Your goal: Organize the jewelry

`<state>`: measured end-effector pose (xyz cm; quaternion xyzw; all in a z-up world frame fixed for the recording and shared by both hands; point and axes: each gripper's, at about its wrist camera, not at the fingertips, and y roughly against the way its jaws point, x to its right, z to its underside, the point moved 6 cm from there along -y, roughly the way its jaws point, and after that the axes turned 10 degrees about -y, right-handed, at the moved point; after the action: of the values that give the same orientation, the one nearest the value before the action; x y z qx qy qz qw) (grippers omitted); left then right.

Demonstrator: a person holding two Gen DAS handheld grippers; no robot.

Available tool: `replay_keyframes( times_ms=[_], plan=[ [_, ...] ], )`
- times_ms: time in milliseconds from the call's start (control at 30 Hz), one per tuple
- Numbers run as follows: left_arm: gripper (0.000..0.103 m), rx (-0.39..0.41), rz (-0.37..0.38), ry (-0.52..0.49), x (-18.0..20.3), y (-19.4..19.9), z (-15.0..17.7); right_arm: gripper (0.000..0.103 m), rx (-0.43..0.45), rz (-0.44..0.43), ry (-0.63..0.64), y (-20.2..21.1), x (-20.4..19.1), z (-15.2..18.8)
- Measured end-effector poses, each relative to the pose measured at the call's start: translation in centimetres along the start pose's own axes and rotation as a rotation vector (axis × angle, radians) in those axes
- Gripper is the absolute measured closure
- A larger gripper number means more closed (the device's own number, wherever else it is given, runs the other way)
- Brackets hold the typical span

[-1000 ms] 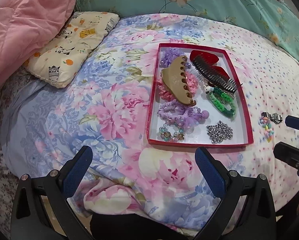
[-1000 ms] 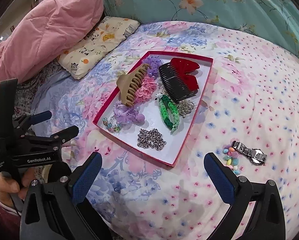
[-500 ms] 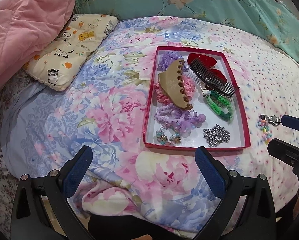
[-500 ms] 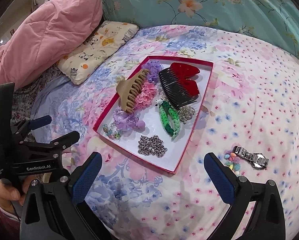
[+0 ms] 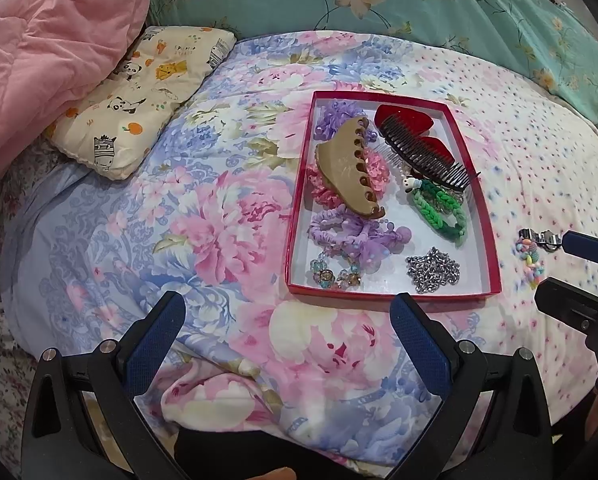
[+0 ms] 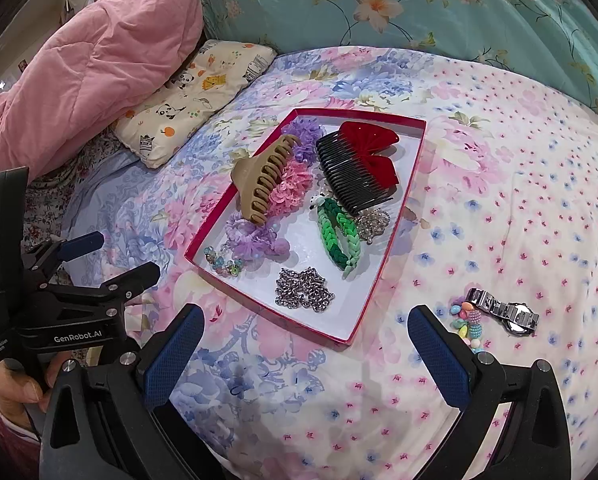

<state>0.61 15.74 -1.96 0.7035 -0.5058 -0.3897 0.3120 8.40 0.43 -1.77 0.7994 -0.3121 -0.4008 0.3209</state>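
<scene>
A red-rimmed white tray (image 5: 495,240) (image 6: 379,280) lies on the bed. In it are a tan claw clip (image 6: 261,182), a black comb on a red bow (image 6: 355,172), a green braided band (image 6: 337,236), purple and pink scrunchies, a bead bracelet (image 6: 221,264) and a silver chain (image 6: 305,290). A silver watch (image 6: 507,312) and a pastel bead bracelet (image 6: 467,326) lie on the sheet right of the tray. My left gripper (image 5: 287,344) is open and empty, in front of the tray. My right gripper (image 6: 307,348) is open and empty, near the watch.
A pink quilt (image 6: 99,68) and an animal-print pillow (image 6: 195,92) lie at the back left. A teal floral cover (image 6: 419,4) runs along the back. The bed's front edge is just below my grippers.
Both grippers have drawn back slightly, so the tray sits a little further off in both views. Nothing has been picked up or moved.
</scene>
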Motion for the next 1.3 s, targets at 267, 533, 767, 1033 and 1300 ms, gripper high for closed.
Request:
replay_keyframes(
  times_ms=[267, 533, 767, 1033, 1300],
  plan=[
    [0.000, 0.000, 0.001, -0.002, -0.04, -0.06, 0.01, 0.000, 0.000, 0.001, 0.001, 0.01, 0.03, -0.02],
    [0.000, 0.001, 0.000, 0.000, 0.04, -0.14, -0.04, 0.000, 0.000, 0.000, 0.000, 0.01, 0.02, 0.00],
    [0.000, -0.001, 0.002, 0.003, -0.01, -0.12, -0.03, 0.000, 0.002, 0.001, 0.001, 0.04, -0.01, 0.00],
    [0.000, -0.002, 0.005, 0.007, 0.14, -0.21, 0.02, 0.000, -0.007, 0.005, 0.002, -0.23, -0.12, 0.24],
    [0.000, 0.001, 0.005, 0.006, -0.04, -0.18, -0.06, 0.000, -0.007, 0.009, 0.010, -0.29, -0.29, 0.29]
  ],
)
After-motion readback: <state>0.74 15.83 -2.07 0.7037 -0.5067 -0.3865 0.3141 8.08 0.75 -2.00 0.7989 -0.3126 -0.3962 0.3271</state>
